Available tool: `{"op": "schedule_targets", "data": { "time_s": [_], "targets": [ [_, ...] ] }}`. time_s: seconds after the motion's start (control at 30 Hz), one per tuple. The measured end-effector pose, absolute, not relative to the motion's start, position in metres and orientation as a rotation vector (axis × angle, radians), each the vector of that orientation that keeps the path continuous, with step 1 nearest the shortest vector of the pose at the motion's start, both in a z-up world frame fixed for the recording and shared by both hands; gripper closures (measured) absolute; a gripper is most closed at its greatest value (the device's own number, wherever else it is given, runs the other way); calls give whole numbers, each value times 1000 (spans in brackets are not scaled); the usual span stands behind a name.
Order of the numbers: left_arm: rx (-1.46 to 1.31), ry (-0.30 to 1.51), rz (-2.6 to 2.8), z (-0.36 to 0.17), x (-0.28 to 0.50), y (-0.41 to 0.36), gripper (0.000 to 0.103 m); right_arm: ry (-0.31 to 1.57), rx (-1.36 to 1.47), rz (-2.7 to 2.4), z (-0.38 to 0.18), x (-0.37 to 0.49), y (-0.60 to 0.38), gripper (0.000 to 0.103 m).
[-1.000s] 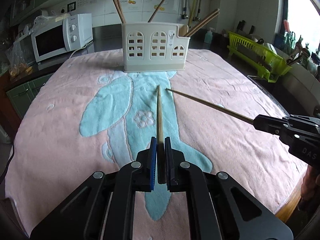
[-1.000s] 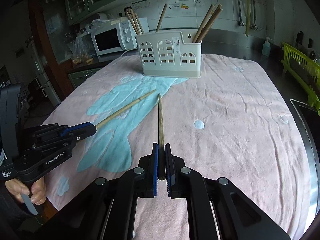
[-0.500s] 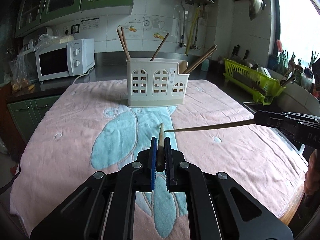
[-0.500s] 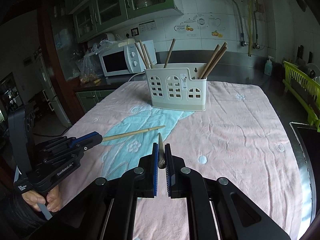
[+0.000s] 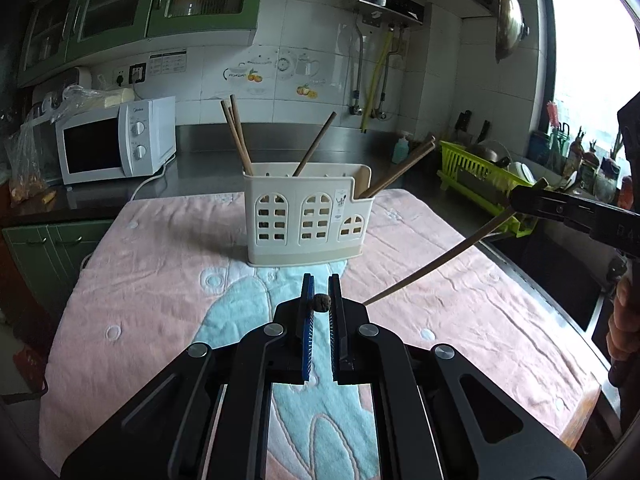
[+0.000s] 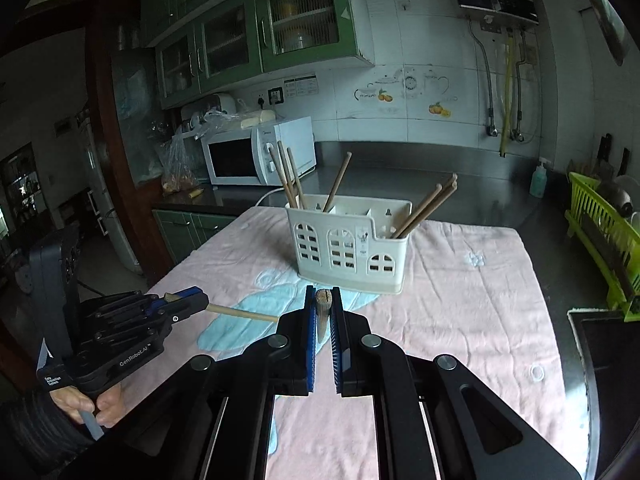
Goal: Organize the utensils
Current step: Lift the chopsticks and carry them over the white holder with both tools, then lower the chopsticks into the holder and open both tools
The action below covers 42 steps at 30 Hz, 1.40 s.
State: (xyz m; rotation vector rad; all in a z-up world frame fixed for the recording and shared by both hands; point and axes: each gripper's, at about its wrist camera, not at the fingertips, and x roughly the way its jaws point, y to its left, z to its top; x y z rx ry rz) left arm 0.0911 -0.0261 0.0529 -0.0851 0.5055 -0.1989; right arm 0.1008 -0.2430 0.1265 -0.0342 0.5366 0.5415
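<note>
Both tools clamped: left tool (image 5: 321, 304) and right tool (image 6: 322, 307) each hold a chopstick (image 5: 321, 303). Holder (image 5: 306, 216) sits mid-frame on the bench. I tip each chopstick upright before dropping in.

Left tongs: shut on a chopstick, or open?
Shut on it. The left tongs pinch a chopstick seen end-on between the blue pads; the right wrist view shows its shaft sticking out of them.

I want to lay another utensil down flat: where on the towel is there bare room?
The pink towel is bare right of the white holder up to the green rack, and left toward the microwave. Crowded: the strip before the holder, where both chopsticks hang.
</note>
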Motion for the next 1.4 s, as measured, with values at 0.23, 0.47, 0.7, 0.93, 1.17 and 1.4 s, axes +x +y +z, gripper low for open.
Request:
{"op": "schedule_targets", "data": {
  "time_s": [0.23,0.47,0.7,0.93,1.17,1.4],
  "targets": [
    [-77,484,-193,93,133,-14,98,494,-95,518,180,142,-242,97],
    [-63,380,-176,156,165,-5,98,485,-137,483,223,183,-239,97],
    [-76,239,-129,216,197,-1,98,524,-168,450,225,218,-231,97],
    [-103,205,-91,230,239,1,98,561,-185,440,212,246,-226,96],
    [-103,220,-49,215,275,3,98,594,-183,446,196,264,-225,96],
    [-106,320,-45,185,302,5,97,632,-179,463,180,275,-219,96]
  ]
}}
